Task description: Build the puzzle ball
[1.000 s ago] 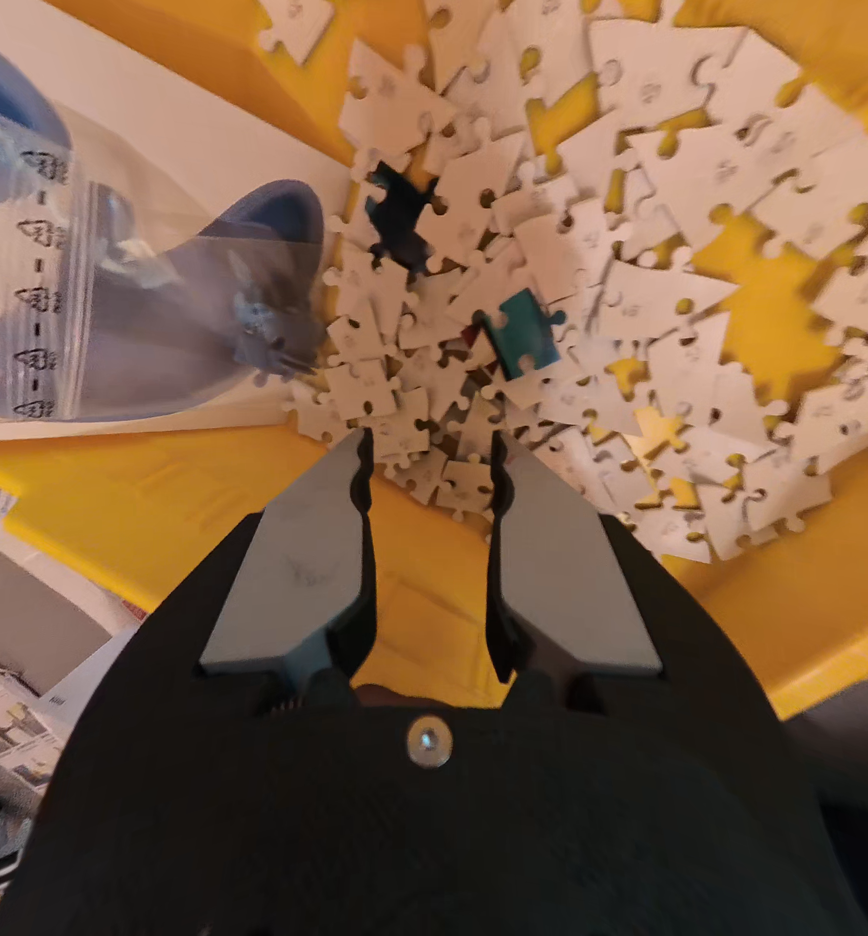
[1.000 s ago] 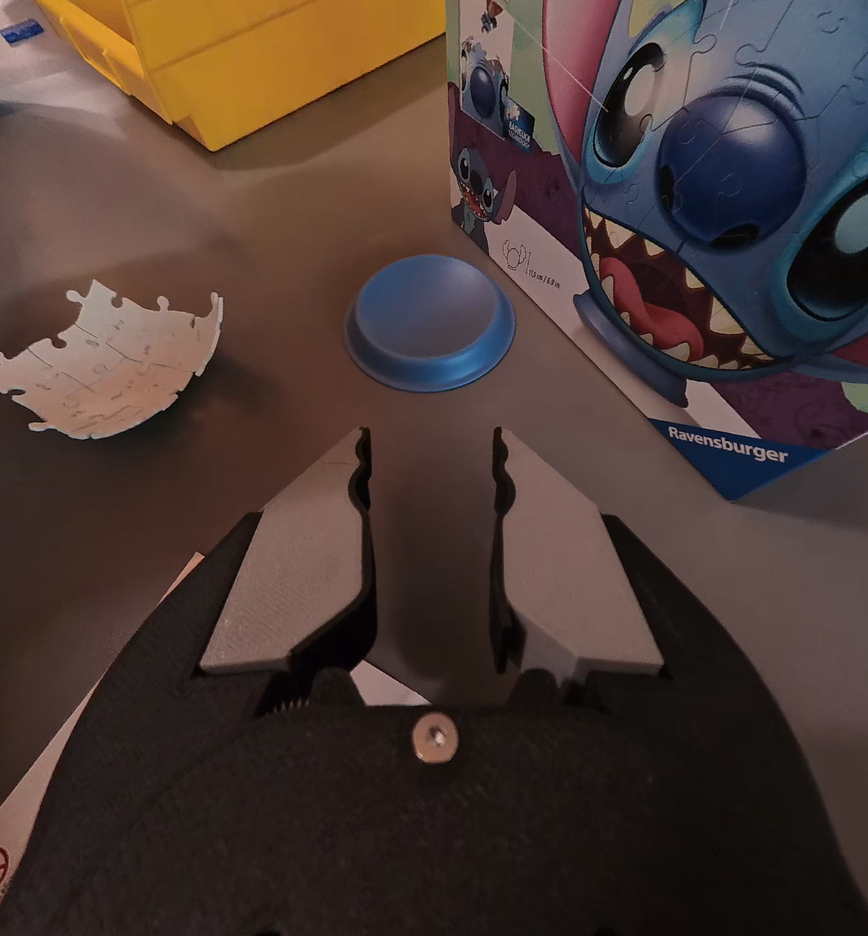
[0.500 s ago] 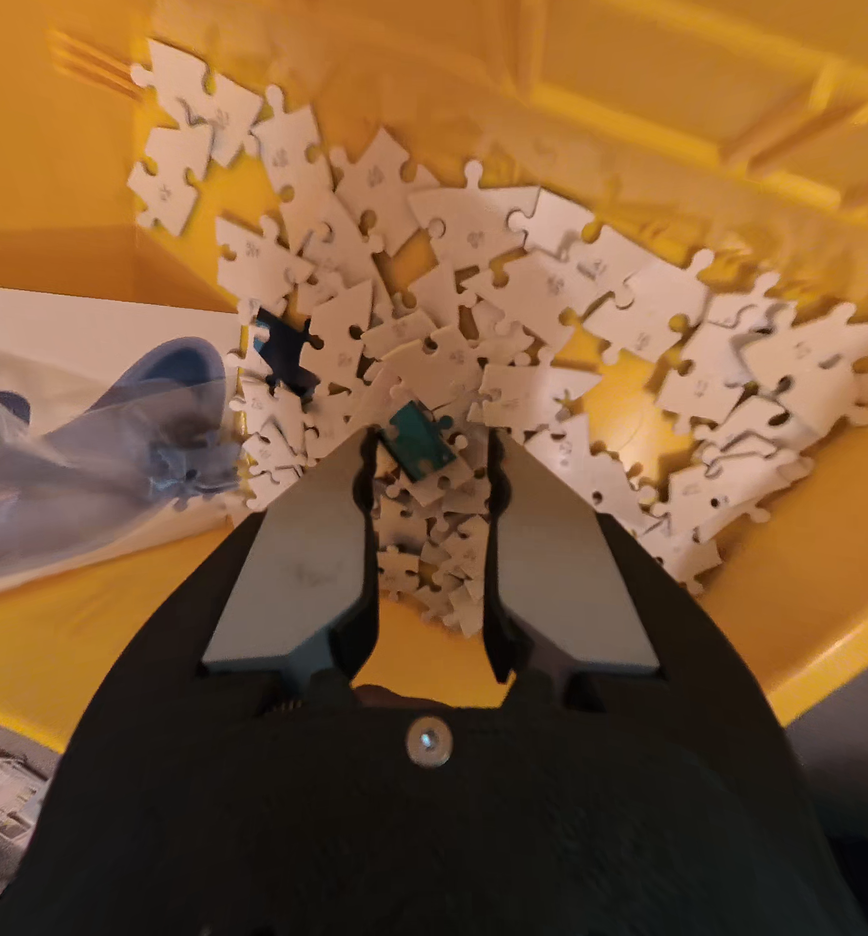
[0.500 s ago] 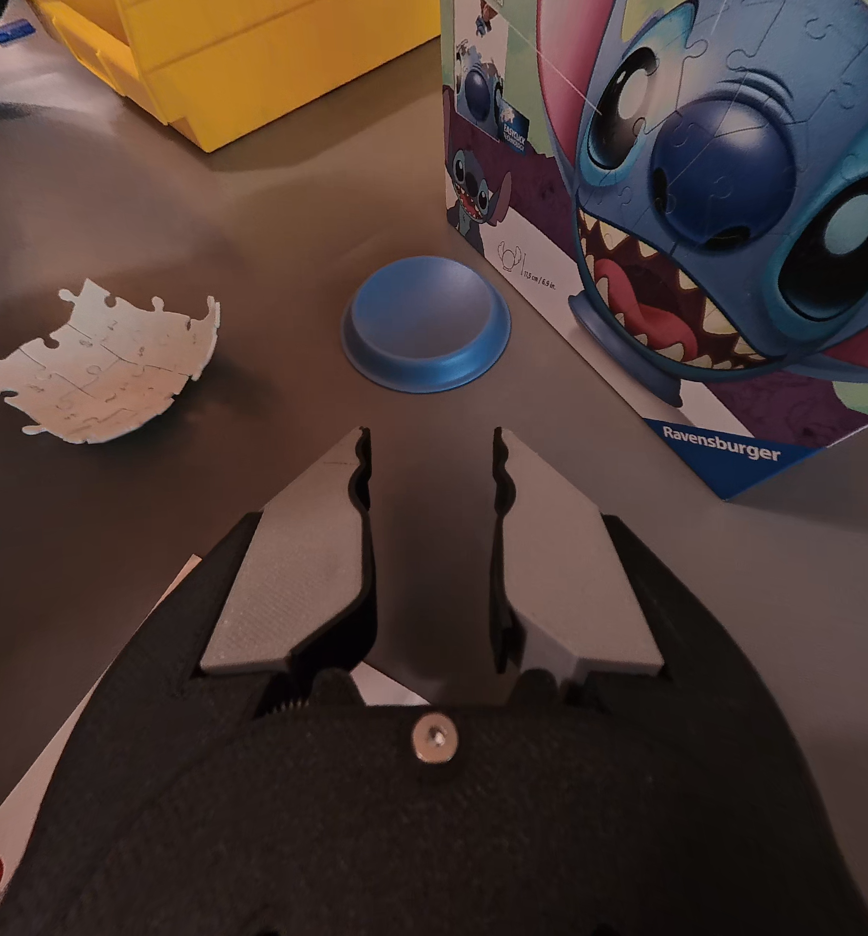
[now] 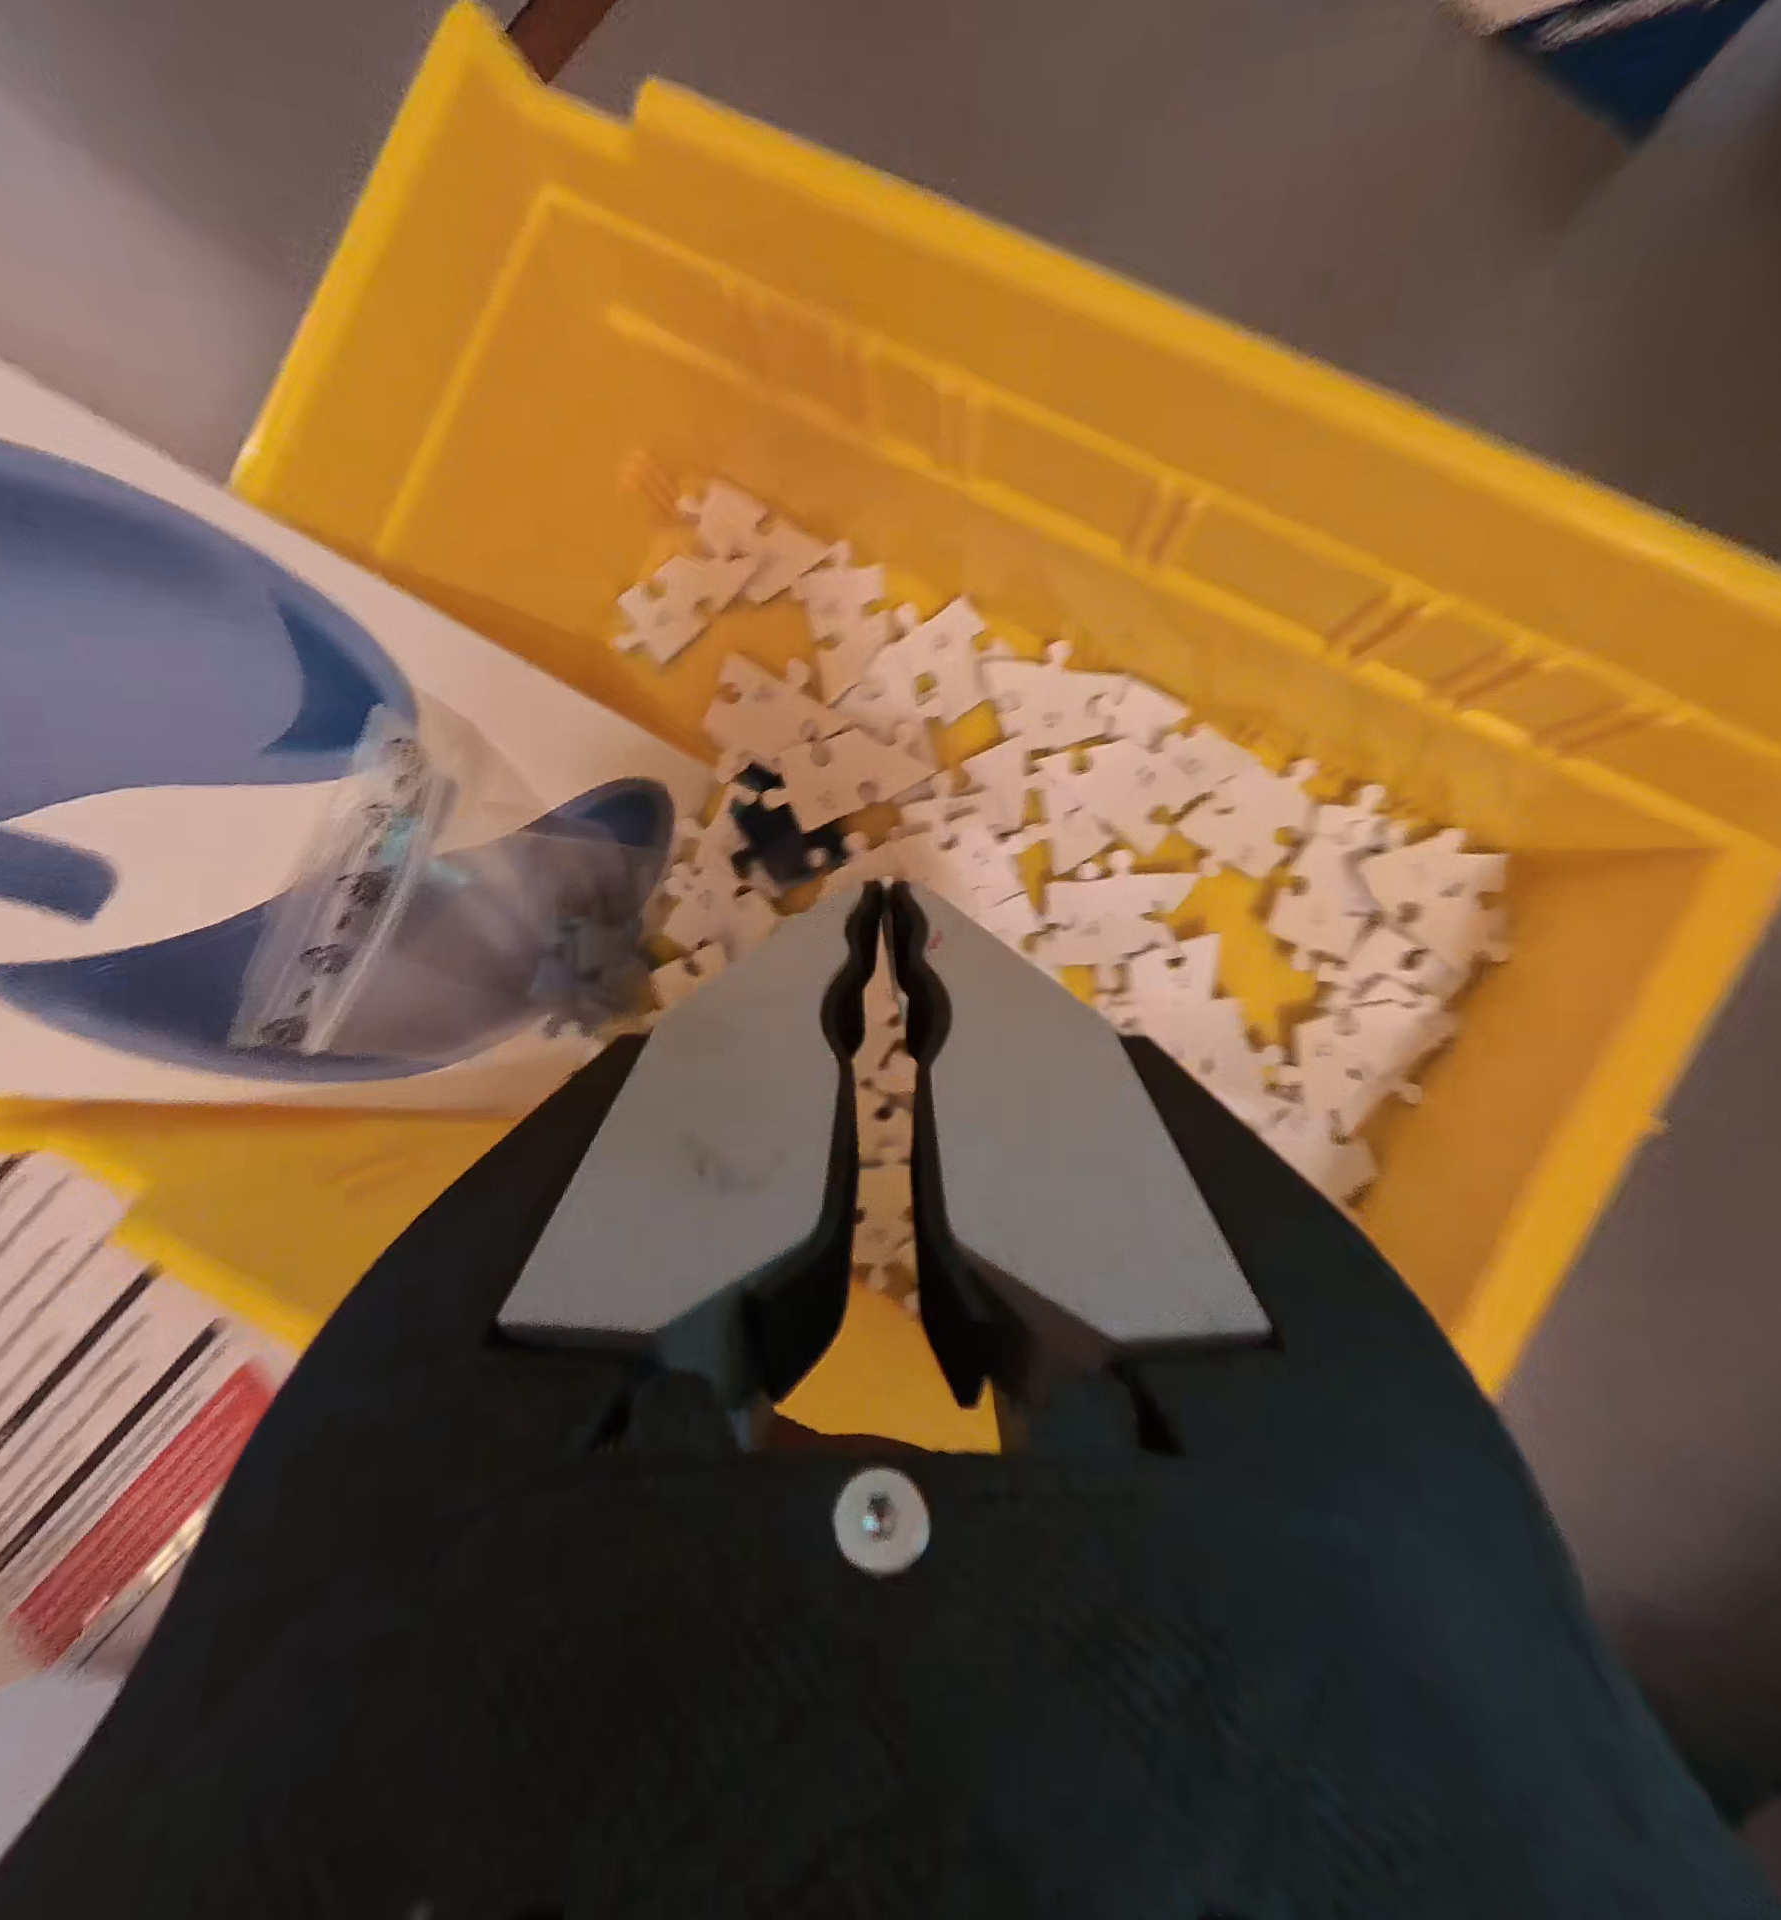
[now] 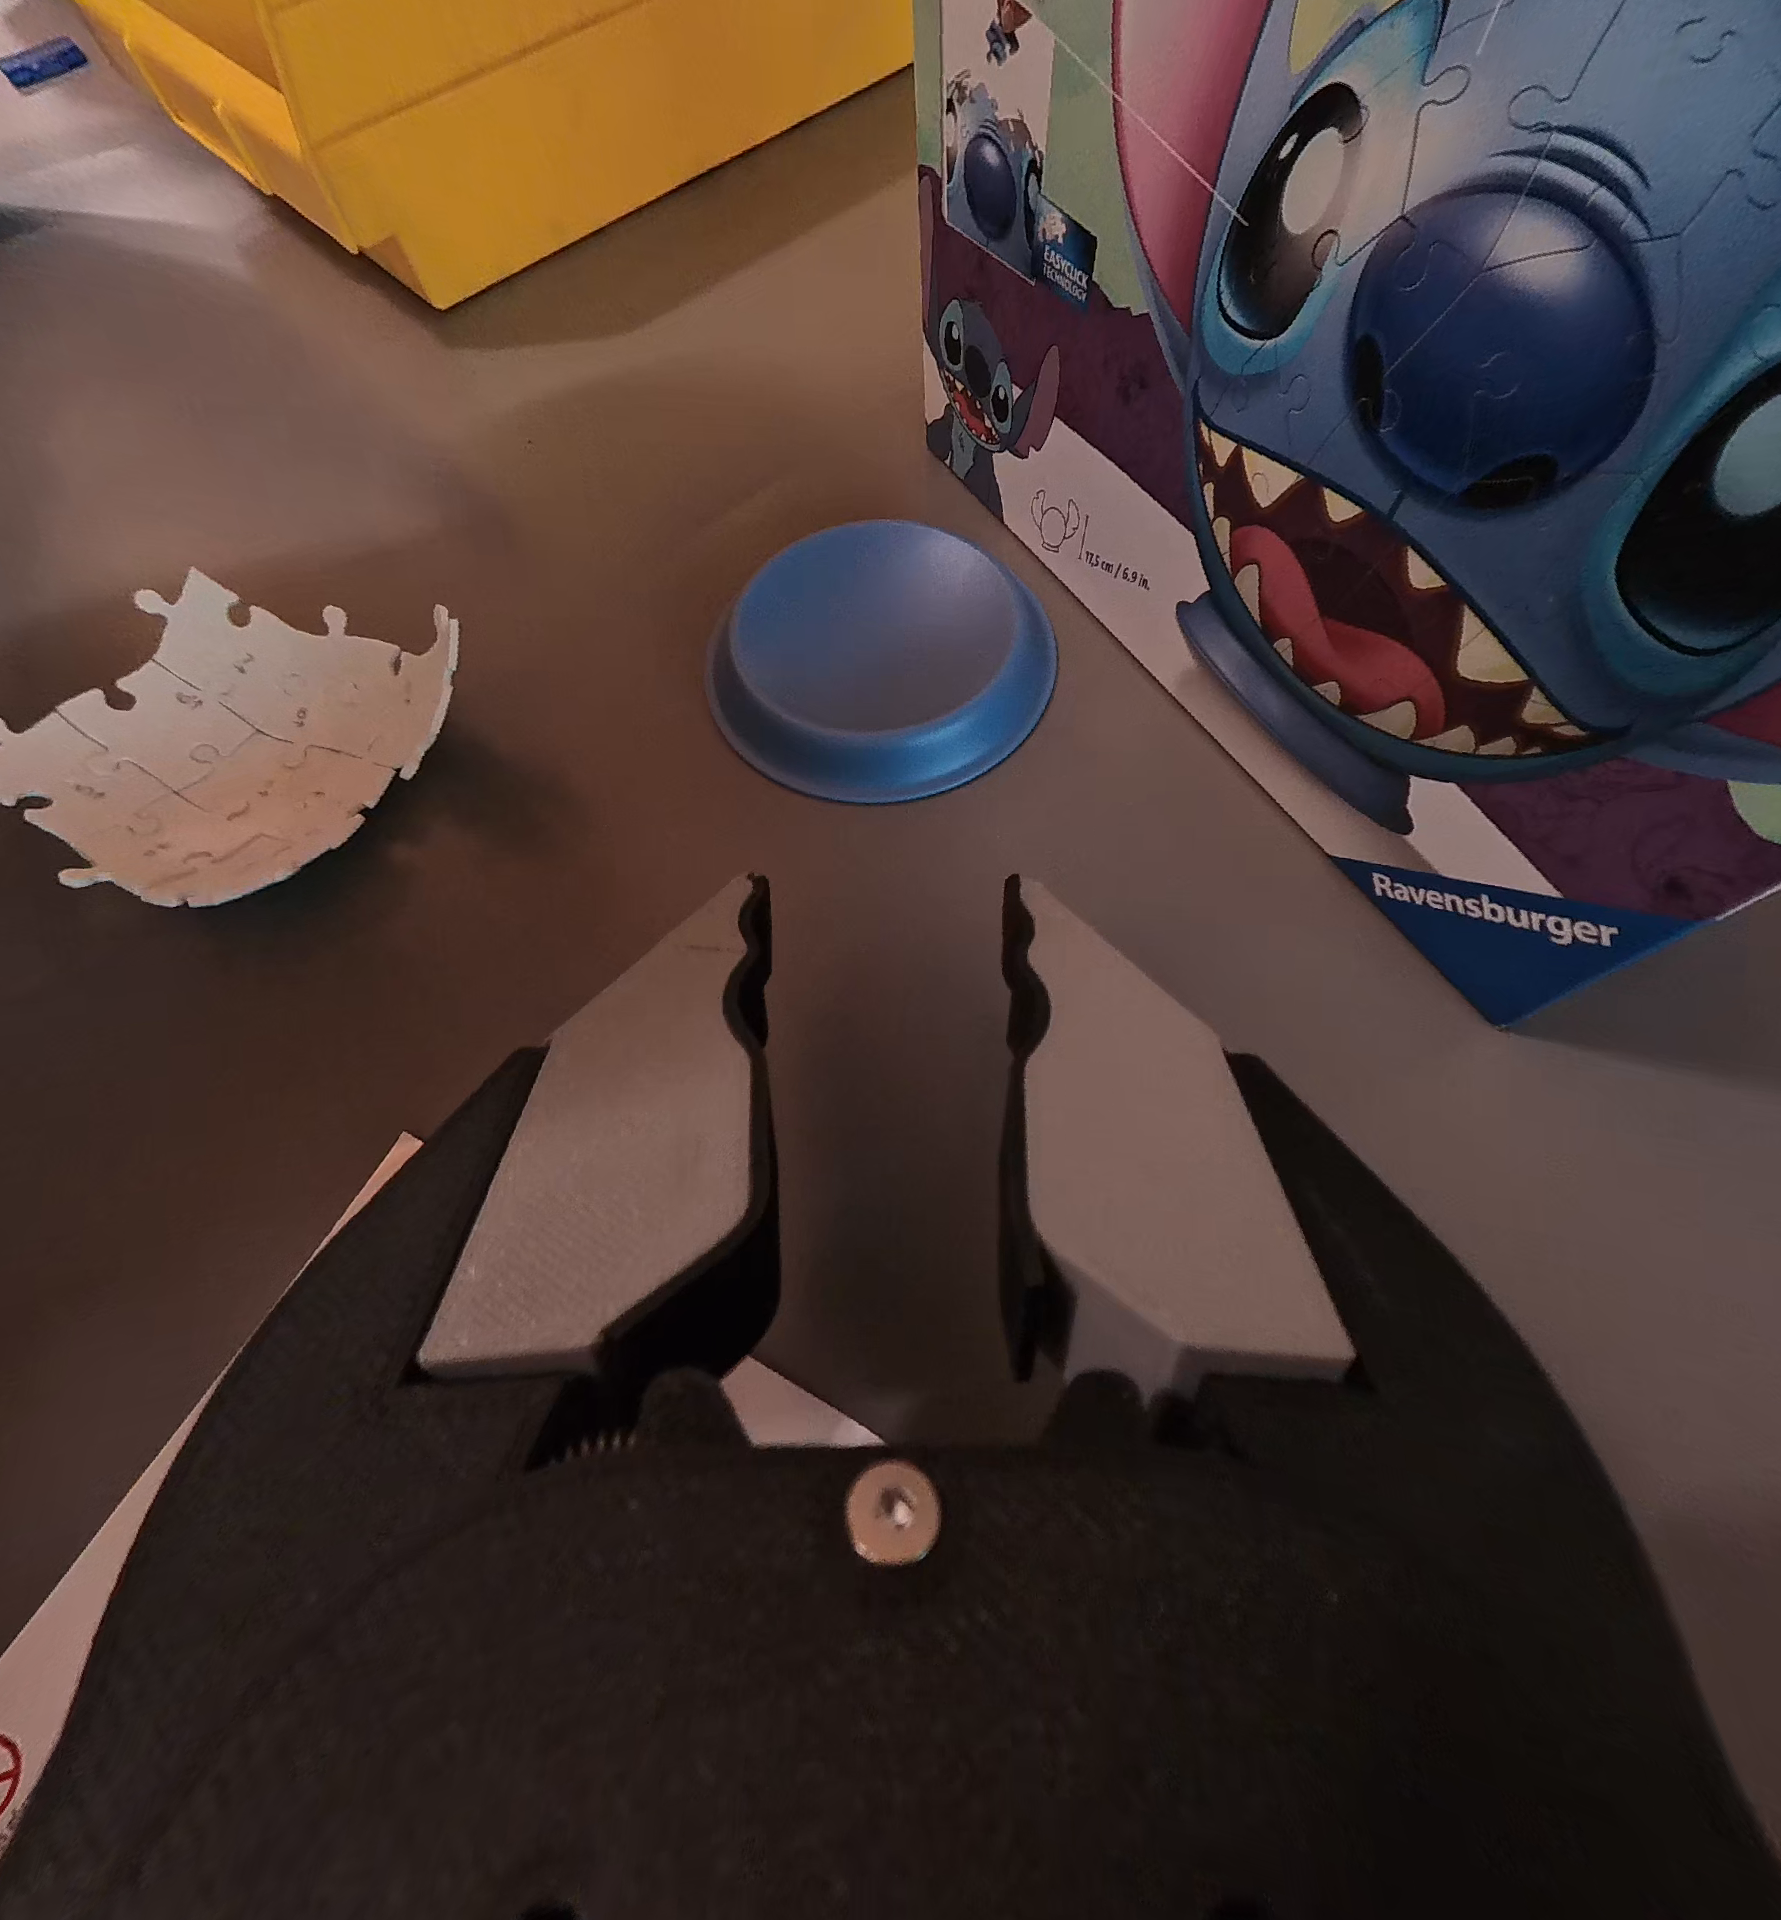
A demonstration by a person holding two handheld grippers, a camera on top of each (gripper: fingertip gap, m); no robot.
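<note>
My left gripper point(image 5: 884, 891) is clenched at mid-frame over the yellow bin point(image 5: 1125, 436) of puzzle pieces point(image 5: 1125, 831); whether it pinches a piece, I cannot tell. My right gripper point(image 6: 881, 896) is released; the curved assembled shell point(image 6: 211, 748) lies at left.

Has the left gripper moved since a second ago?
Yes. The left gripper has pulled back from the yellow bin: the bin's whole outline shows now, where loose pieces filled the view before. Its jaws have also closed.
</note>
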